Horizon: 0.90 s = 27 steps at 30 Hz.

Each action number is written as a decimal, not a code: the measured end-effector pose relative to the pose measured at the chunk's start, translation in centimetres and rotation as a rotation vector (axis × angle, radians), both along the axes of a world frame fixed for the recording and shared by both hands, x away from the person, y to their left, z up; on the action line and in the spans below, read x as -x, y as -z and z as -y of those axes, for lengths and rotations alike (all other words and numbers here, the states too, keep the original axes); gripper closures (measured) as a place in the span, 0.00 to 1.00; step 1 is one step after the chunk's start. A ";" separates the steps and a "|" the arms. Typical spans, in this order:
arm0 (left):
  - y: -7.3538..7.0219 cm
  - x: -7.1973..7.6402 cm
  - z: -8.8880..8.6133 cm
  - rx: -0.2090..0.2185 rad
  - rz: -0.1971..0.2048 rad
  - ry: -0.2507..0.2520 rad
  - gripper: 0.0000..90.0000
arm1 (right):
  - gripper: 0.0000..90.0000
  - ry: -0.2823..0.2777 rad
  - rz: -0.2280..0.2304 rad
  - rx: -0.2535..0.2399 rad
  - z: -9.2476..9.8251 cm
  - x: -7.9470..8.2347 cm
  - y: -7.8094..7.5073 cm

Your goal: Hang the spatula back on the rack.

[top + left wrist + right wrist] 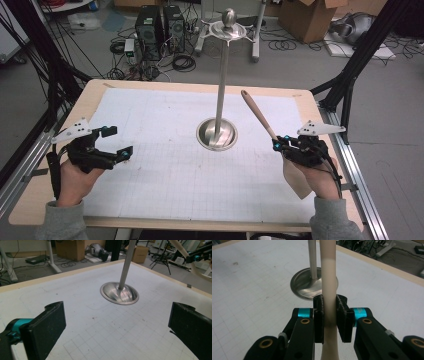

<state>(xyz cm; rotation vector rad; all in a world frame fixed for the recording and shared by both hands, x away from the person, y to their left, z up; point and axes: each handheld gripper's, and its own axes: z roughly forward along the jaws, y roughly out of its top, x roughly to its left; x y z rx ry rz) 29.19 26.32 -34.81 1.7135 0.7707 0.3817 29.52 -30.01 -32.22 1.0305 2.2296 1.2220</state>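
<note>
Currently the right gripper's point(276, 144) fingers clamp the spatula point(260, 116), handle angled toward the stand point(218, 133); left gripper point(119, 142) wide, empty.

Table top: white gridded paper sheet point(165, 170) on a pale wooden table point(90, 92), flat and bare across the near half and the whole left side; free passage there at low height.

One fixed obstacle: tall polished steel stand, round dished base point(216, 134) near centre, thin upright pole point(221, 75) rising to a small disc and knob point(228, 24).

Second obstacle: long pale wooden utensil point(260, 115), clamped in the right gripper point(276, 144), slanting up and leftward toward the pole but clear of it.

Left gripper point(119, 142), jaws wide apart, sits well left of the base; open paper between.
</note>
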 end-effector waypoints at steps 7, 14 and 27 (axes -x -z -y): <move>0.1 0.0 0.0 0.001 -0.001 -0.001 0.02 | 0.87 0.003 0.019 -0.006 0.1 0.1 -1.5; 0.1 0.0 -0.1 -0.001 -0.001 -0.002 0.02 | 0.87 -0.013 0.037 -0.003 0.3 0.2 -3.2; -0.1 0.1 -0.1 0.008 0.002 0.004 0.02 | 0.88 -0.012 0.078 -0.017 0.5 0.6 -5.9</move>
